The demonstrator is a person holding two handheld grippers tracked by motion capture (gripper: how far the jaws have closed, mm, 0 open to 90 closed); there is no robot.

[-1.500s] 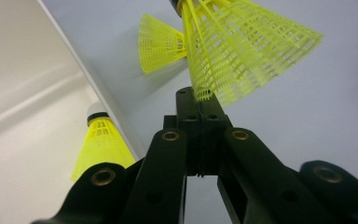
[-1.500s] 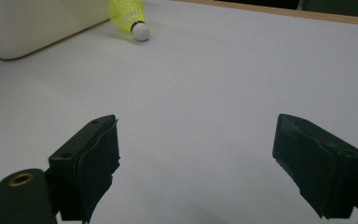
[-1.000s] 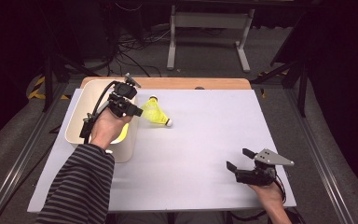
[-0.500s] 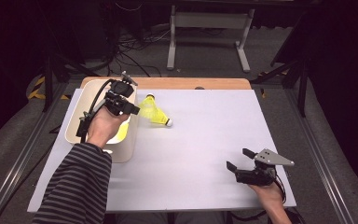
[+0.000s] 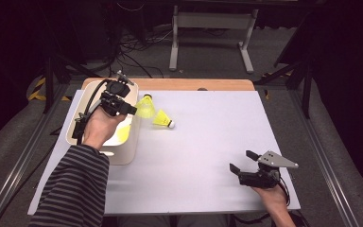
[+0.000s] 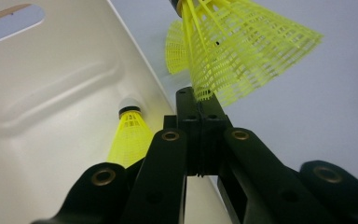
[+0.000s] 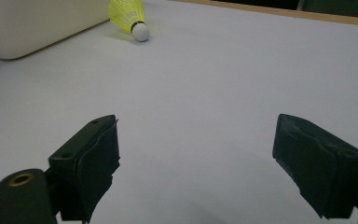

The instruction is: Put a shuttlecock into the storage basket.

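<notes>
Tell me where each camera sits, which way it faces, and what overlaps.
High view: above the table, looking forward and down; striped sleeve, both hands, left gripper, right gripper.
Left gripper view: along shut jaws holding a yellow mesh plastic shuttlecock, cream plastic bin beside.
Right gripper view: between open jaws, across the white table.
Shared: the lying white-tipped yellow shuttlecock.

One shuttlecock lies on the table right of the tub; another lies inside it.
</notes>
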